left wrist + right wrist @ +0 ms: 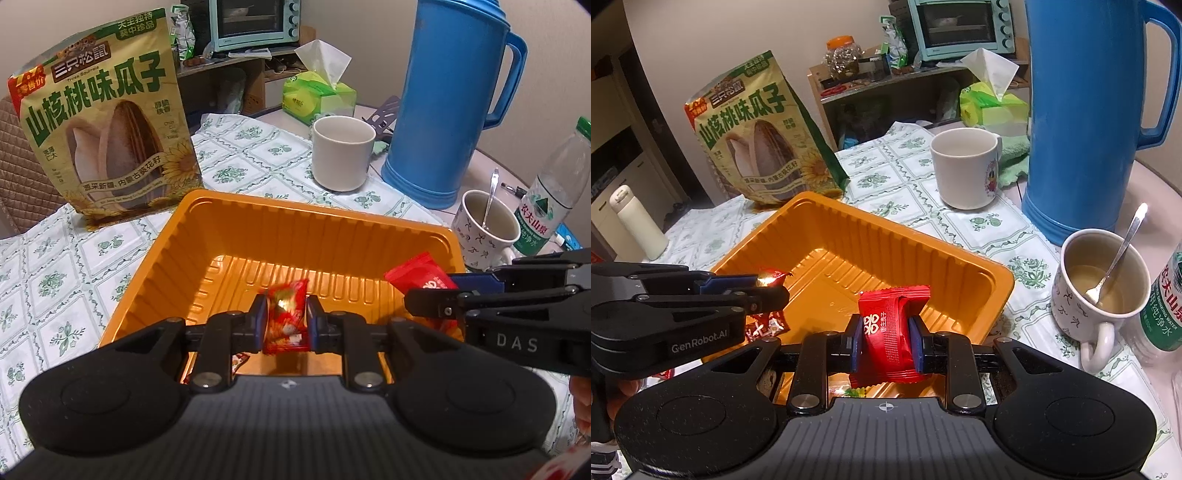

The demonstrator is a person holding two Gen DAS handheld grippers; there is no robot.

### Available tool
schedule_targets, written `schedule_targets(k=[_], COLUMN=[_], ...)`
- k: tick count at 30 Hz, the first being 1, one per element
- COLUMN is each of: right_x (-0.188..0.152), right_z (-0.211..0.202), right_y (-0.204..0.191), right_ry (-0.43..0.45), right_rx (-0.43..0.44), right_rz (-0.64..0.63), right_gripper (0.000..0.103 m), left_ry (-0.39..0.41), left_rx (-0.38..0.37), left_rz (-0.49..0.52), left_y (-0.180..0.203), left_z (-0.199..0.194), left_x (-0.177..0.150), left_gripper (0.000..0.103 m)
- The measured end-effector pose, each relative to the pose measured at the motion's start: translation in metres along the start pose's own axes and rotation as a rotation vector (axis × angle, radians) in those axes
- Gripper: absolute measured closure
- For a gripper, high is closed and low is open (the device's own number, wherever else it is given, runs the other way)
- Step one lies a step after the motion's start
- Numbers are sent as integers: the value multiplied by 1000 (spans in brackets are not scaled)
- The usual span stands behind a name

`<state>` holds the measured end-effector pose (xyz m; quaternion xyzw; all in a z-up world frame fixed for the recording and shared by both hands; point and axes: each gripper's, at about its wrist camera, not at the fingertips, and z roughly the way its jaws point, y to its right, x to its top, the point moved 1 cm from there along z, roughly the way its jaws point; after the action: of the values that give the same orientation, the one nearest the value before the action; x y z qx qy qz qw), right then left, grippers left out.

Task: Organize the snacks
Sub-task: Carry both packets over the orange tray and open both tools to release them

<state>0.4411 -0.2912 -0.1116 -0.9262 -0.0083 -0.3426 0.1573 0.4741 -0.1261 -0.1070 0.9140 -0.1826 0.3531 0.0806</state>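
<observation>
An orange ribbed plastic tray (303, 221) sits on the patterned tablecloth; it also shows in the right wrist view (871, 236). My left gripper (287, 325) is shut on a small red patterned candy packet (286, 317), held over the tray's near side. My right gripper (885, 343) is shut on a plain red snack packet (890, 332), held over the tray's near right corner. In the left wrist view that packet (421, 277) and the right gripper (443, 295) come in from the right. In the right wrist view the left gripper (764, 286) comes in from the left. Another red wrapper (768, 326) lies in the tray.
A sunflower seed bag (107, 122) stands behind the tray's left corner. A white cup (343, 151), a blue thermos jug (450, 103), a mug with a spoon (487, 229) and a water bottle (554, 192) stand to the right. A tissue pack (317, 92) sits farther back.
</observation>
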Motion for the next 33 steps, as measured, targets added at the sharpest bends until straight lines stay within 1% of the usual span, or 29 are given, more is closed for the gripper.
schedule_targets(k=[1,3,13,14,16,19,22,23,25,27,29,31,33], right_x=[0,1,5,6,6,9,10,9,6,2,-3,-7,-11], right_z=[1,1,5,5,3,0,-4,-6,-11,-16,-22,-28,-36], right_y=[0,1,4,4,4,3,4,3,3,2,1,0,-2], right_ry=[0,-3,1,5,27,57,61,60,59,64,67,66,68], right_rx=[0,-2,-2,-1,0,3,13,16,14,13,15,20,27], right_rz=[1,-1,11,12,17,26,37,39,40,45,48,49,52], right_gripper=[76,76,76,76,76,76,74,73,66,53,50,49,46], left_ry=[-1,-7,-4,-4,-3,1,4,7,13,21,27,36,43], left_rx=[-2,2,1,1,4,5,5,3,2,0,3,5,10], left_rz=[3,7,-22,-22,-31,-47,-62,-70,-84,-94,-106,-119,-138], left_y=[0,1,-8,-8,-10,-13,-16,-17,-18,-18,-19,-21,-24], left_z=[1,1,-8,-9,-13,-19,-28,-31,-38,-45,-52,-61,-71], left_x=[0,0,-2,-2,-4,-6,-10,-11,-14,-16,-19,-22,-27], left_gripper=[80,78,77,76,72,71,69,68,66,65,65,65,63])
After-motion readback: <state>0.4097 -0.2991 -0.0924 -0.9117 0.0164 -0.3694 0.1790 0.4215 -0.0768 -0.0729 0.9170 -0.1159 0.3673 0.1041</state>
